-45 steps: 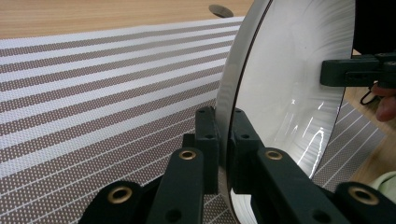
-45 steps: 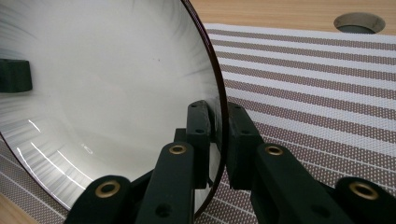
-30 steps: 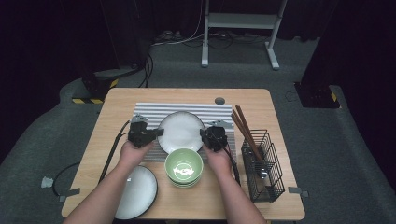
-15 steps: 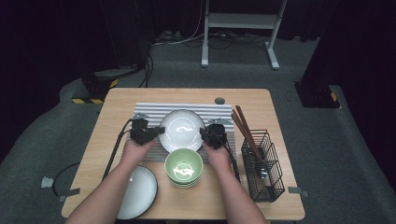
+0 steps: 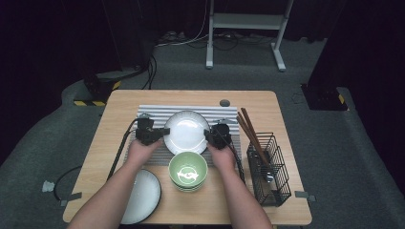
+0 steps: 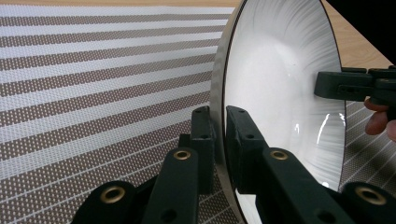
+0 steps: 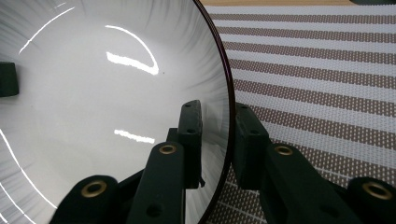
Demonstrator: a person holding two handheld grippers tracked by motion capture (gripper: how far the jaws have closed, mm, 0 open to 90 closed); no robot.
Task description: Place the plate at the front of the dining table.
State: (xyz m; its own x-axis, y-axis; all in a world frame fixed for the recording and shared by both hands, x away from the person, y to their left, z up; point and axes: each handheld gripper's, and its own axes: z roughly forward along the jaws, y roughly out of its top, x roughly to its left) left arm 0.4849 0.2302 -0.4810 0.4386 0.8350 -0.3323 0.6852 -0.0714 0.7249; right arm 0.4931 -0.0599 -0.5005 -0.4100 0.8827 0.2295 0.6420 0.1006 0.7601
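While the striped mat covers the worktop middle, white plate sits over it, L tool & R tool clamped on opposite rims; grip done, lift/placing prob. left.

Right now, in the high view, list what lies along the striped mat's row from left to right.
Left tongs → white plate → right tongs → chopsticks → wire basket.
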